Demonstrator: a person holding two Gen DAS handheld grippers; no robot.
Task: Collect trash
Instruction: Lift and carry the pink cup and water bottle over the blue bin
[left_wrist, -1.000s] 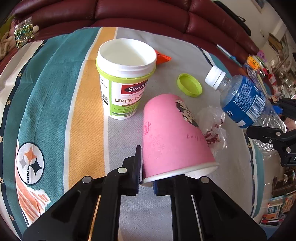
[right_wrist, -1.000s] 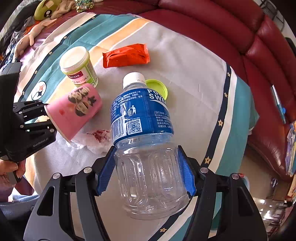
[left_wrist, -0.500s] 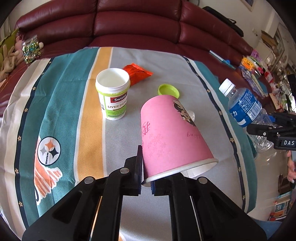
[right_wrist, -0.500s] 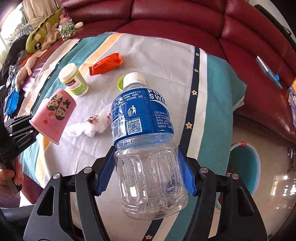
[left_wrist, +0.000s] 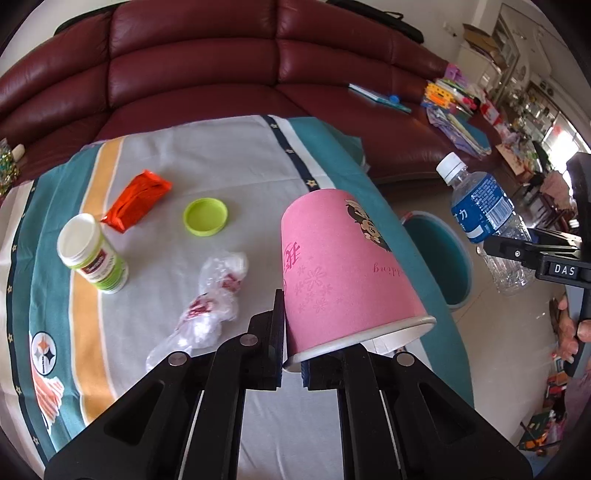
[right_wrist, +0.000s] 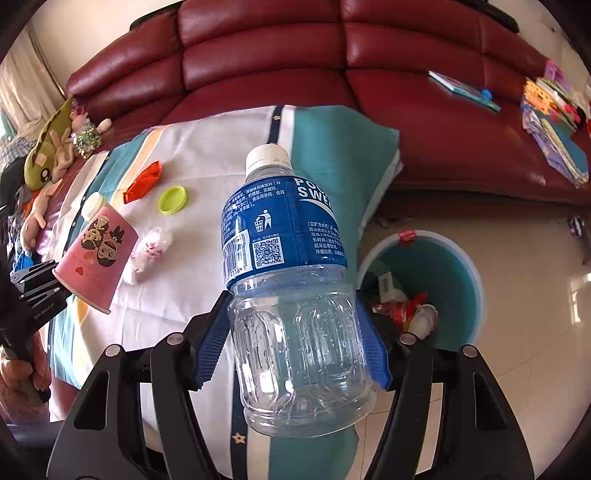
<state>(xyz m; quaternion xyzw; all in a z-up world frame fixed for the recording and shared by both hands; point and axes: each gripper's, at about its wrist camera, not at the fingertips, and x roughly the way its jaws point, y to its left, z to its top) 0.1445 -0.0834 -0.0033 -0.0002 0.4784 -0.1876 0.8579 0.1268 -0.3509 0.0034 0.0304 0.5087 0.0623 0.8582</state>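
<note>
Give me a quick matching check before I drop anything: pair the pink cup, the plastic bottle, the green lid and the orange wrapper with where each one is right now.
Things:
1. pink cup
2. plastic bottle
3. green lid
4. orange wrapper

Places:
A. lying flat on the cloth, near the middle
B. clamped by its rim in the left gripper
C. lying on the cloth, just behind the white tub
D. clamped by its clear lower body in the right gripper, beside the bin

Pairs: 1-B, 2-D, 3-A, 4-C
</note>
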